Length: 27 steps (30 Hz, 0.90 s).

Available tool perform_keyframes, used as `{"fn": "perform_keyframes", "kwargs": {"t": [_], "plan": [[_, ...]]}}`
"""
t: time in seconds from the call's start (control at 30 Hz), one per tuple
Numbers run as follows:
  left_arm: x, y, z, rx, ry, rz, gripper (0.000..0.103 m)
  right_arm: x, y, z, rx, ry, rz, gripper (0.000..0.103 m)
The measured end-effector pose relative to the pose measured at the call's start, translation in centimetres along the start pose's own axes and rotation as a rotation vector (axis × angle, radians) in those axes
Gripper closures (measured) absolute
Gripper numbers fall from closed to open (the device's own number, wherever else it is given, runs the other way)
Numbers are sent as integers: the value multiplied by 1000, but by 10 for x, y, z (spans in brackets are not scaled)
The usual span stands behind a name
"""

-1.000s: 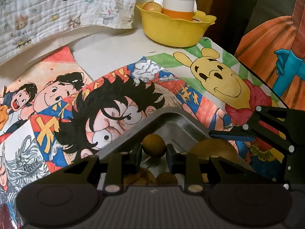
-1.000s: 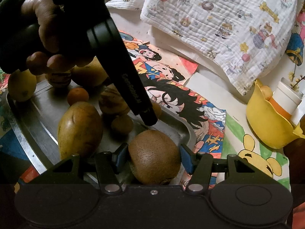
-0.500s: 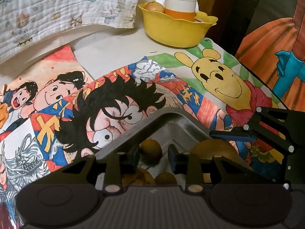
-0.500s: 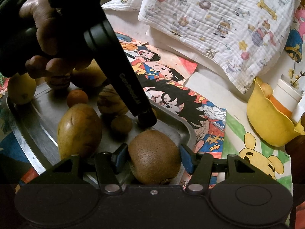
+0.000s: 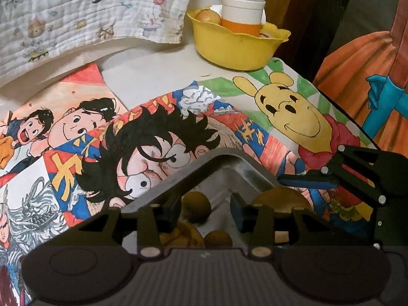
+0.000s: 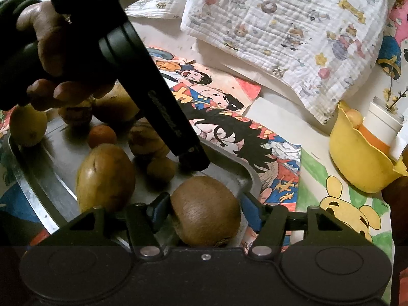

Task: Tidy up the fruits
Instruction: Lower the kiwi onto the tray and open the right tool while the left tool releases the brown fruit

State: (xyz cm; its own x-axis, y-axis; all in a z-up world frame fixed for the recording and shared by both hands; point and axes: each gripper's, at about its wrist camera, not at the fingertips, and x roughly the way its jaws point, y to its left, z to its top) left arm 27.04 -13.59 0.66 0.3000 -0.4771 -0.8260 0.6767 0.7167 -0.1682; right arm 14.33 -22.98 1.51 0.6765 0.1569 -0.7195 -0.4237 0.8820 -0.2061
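A steel tray (image 6: 33, 178) holds several fruits: a kiwi (image 6: 206, 209), a large yellow-brown fruit (image 6: 105, 176), a small orange one (image 6: 102, 136) and a lemon (image 6: 26, 125). My right gripper (image 6: 205, 207) straddles the kiwi, which rests in the tray's near corner. Its jaws are opening, with a thin gap at each pad. My left gripper (image 5: 206, 210) points into the tray corner (image 5: 224, 153). Its jaws are opening too, and a small round brown fruit (image 5: 196, 207) lies loose between them. In the right wrist view a hand (image 6: 46, 51) holds the left gripper (image 6: 191, 158).
A yellow bowl (image 5: 237, 46) with a white and orange cup (image 5: 242, 12) and a fruit stands at the back. A printed quilt (image 6: 280, 12) lies behind. Cartoon drawings (image 5: 153, 140) cover the table around the tray.
The left jaws have spread off the small brown fruit, which now sits lower in the tray corner. The right jaws have widened slightly around the kiwi. Neither hand has shifted.
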Motion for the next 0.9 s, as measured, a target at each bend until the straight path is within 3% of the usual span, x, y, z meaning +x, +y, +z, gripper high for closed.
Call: {"fn": "perform_keyframes", "kwargs": {"t": [0.3, 0.9], "plan": [[-6, 1, -1, -9, -21, 13, 43, -1, -1, 0, 20, -17, -4, 33], [-29, 3, -4, -35, -104, 40, 20, -5, -5, -1, 106, -75, -16, 13]]}}
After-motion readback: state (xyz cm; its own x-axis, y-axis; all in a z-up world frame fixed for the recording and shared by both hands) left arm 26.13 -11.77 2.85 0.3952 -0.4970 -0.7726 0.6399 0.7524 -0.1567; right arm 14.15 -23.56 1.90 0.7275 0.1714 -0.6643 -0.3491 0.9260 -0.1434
